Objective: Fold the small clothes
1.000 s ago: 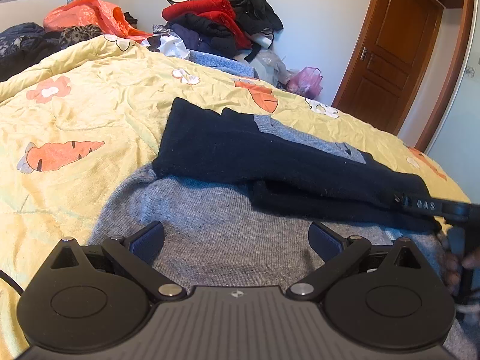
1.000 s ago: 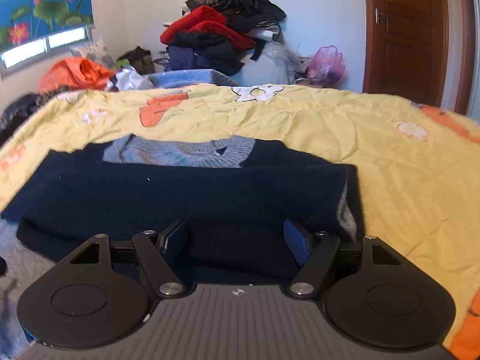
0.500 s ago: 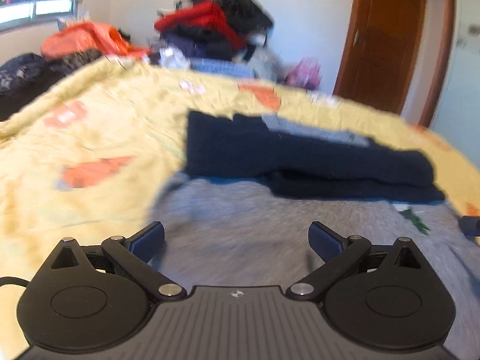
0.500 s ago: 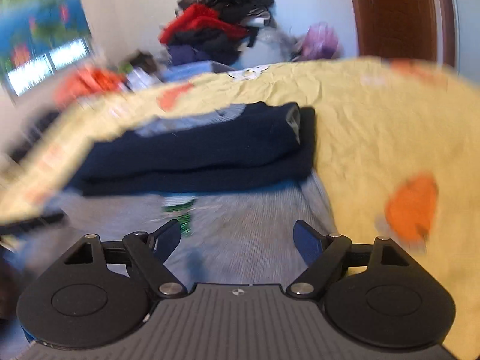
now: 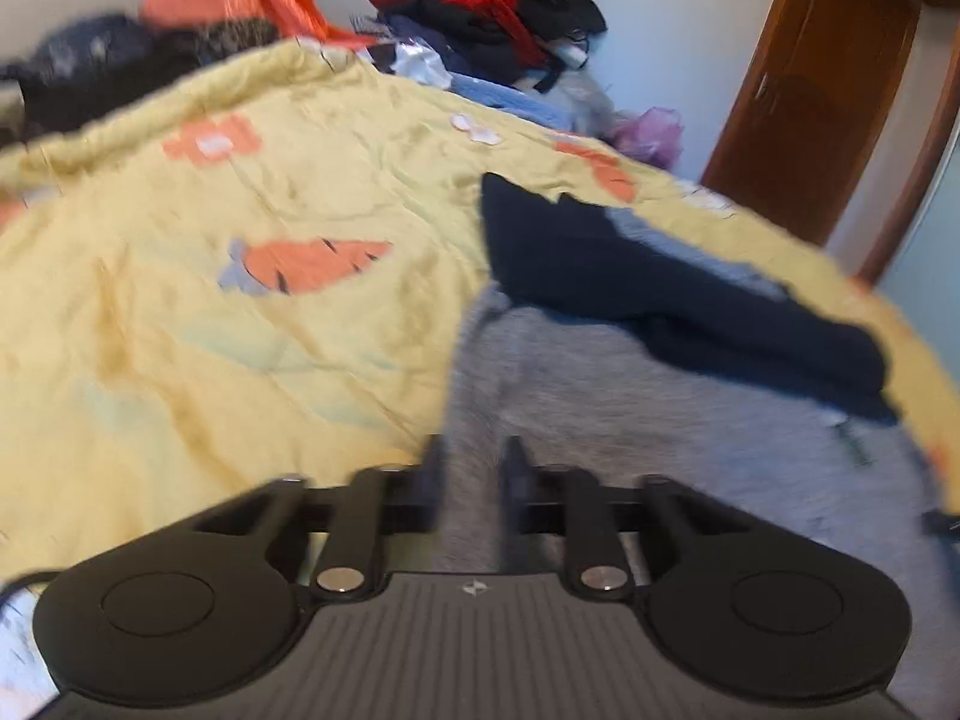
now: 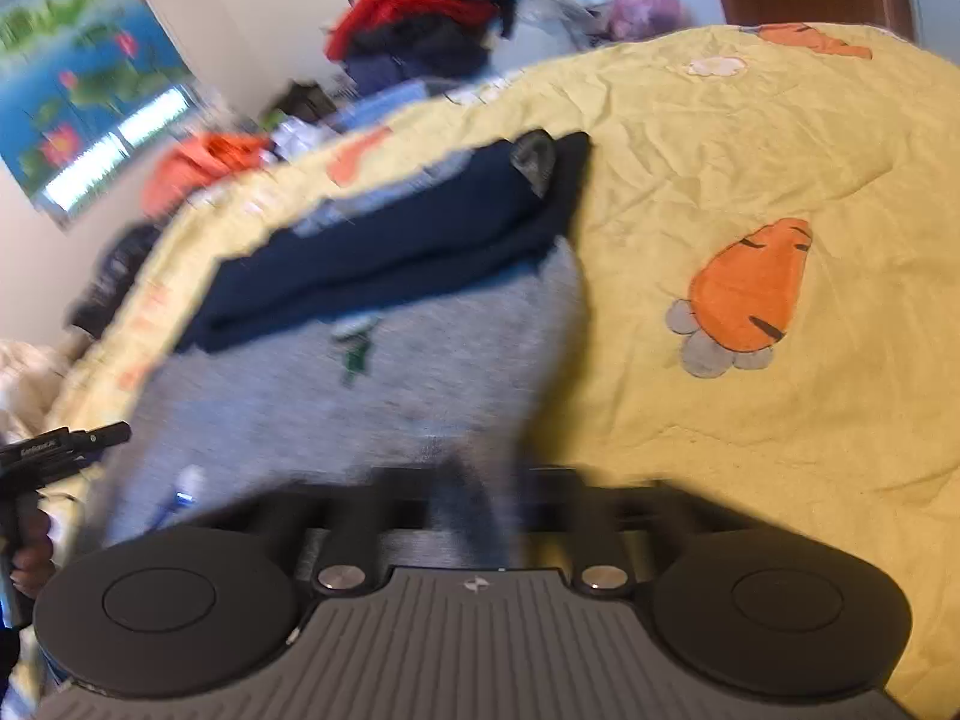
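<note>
A small sweater lies on the yellow bedspread, its grey body toward me and its navy top and sleeves folded across the far part. My left gripper is shut on the grey hem at the near left corner. In the right wrist view the grey body and navy fold show again, and my right gripper is shut on the grey hem at the near right corner. Both views are blurred. The left gripper also shows in the right wrist view at the left edge.
The yellow bedspread with carrot prints spreads to the left and, in the right wrist view, to the right. A heap of clothes is piled past the far side of the bed. A brown door stands at the right.
Both grippers moved back from the navy fold to the near grey hem, swung outward to its corners, and went from open to shut on the fabric.
</note>
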A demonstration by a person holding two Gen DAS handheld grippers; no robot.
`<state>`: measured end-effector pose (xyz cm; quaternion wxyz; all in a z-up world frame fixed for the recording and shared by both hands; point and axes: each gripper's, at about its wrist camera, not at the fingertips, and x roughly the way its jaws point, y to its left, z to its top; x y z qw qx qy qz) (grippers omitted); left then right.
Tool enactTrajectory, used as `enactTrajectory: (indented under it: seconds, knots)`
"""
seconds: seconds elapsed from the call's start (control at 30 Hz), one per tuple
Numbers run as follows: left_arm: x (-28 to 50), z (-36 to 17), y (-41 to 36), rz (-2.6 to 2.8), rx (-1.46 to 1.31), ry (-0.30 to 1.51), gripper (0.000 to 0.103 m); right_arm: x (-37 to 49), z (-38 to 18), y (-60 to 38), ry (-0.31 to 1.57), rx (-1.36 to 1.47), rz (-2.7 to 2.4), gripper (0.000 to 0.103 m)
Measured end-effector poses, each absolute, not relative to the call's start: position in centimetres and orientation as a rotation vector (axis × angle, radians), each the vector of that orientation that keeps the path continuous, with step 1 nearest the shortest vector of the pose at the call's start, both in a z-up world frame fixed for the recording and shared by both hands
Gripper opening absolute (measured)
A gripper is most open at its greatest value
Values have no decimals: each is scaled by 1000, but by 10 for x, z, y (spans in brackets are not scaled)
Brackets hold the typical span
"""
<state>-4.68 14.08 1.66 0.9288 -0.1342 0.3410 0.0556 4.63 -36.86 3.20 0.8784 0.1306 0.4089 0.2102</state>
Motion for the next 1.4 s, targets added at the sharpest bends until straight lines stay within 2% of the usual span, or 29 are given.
enactTrajectory:
  seconds: [0.07, 0.17, 0.3, 0.33, 0.37, 0.4, 0.47, 0.5, 0.57, 0.6, 0.63, 0.67, 0.7, 0.73, 0.77, 0.87, 0.97, 1.07, 1.1, 1.13, 1.17, 1.2, 1.23, 1.27, 1.33, 1.37, 1.4]
  knots:
    - [-46, 20, 144, 113, -269, 718, 5, 44, 33, -370, 847, 262, 436, 8]
    - [-49, 21, 148, 101, -208, 730, 4, 35, 42, -387, 803, 217, 359, 7]
    - [-61, 20, 148, 74, -207, 699, 4, 33, 27, -414, 826, 353, 378, 7]
    - [-64, 21, 151, 62, -246, 700, 5, 32, 27, -416, 833, 384, 382, 11]
    - [-67, 20, 154, 50, -282, 711, 7, 30, 27, -417, 842, 424, 396, 21]
    - [-71, 20, 157, 37, -313, 721, 9, 28, 27, -420, 850, 458, 417, 41]
    - [-86, 17, 164, 19, -375, 723, 15, 18, 28, -423, 855, 502, 468, 60]
    - [-94, 15, 167, 7, -407, 715, 17, 13, 29, -423, 865, 505, 487, 61]
    - [-107, 13, 171, -14, -455, 708, 17, 4, 31, -420, 882, 490, 508, 61]
    - [-110, 12, 172, -22, -475, 705, 17, 2, 31, -416, 888, 487, 527, 53]
    - [-111, 11, 172, -27, -495, 701, 17, 0, 30, -412, 896, 470, 543, 42]
    - [-111, 10, 173, -28, -507, 699, 17, -1, 29, -406, 917, 437, 542, 10]
    - [-110, 10, 173, -21, -510, 700, 16, 0, 26, -400, 932, 401, 536, 8]
    - [-109, 11, 173, -7, -504, 709, 5, -2, 27, -396, 911, 364, 543, 8]
    - [-108, 12, 173, 3, -496, 722, 4, -4, 30, -393, 905, 330, 536, 8]
    - [-116, 20, 174, -7, -454, 717, 2, -10, 40, -405, 885, 280, 464, 7]
    - [-123, 16, 175, 10, -398, 739, 2, -14, 31, -429, 892, 361, 442, 6]
    - [-131, 17, 181, -42, -473, 753, 3, -18, 27, -428, 900, 407, 474, 9]
    - [-132, 17, 184, -75, -520, 770, 5, -19, 26, -428, 909, 434, 482, 20]
    - [-134, 15, 186, -109, -561, 793, 9, -20, 26, -430, 919, 467, 498, 27]
    - [-136, 12, 187, -131, -587, 810, 17, -22, 27, -433, 927, 506, 515, 44]
    - [-139, 10, 188, -150, -605, 809, 20, -26, 27, -437, 931, 550, 539, 59]
    - [-142, 9, 189, -167, -622, 801, 25, -29, 27, -439, 937, 589, 567, 63]
    - [-143, 8, 189, -177, -637, 799, 26, -32, 26, -440, 952, 618, 591, 65]
    - [-141, 8, 188, -176, -651, 798, 26, -36, 21, -436, 978, 659, 628, 62]
    - [-139, 8, 187, -175, -652, 799, 26, -37, 20, -432, 987, 656, 640, 48]
    - [-137, 8, 186, -170, -647, 801, 26, -37, 20, -427, 999, 623, 632, 28]
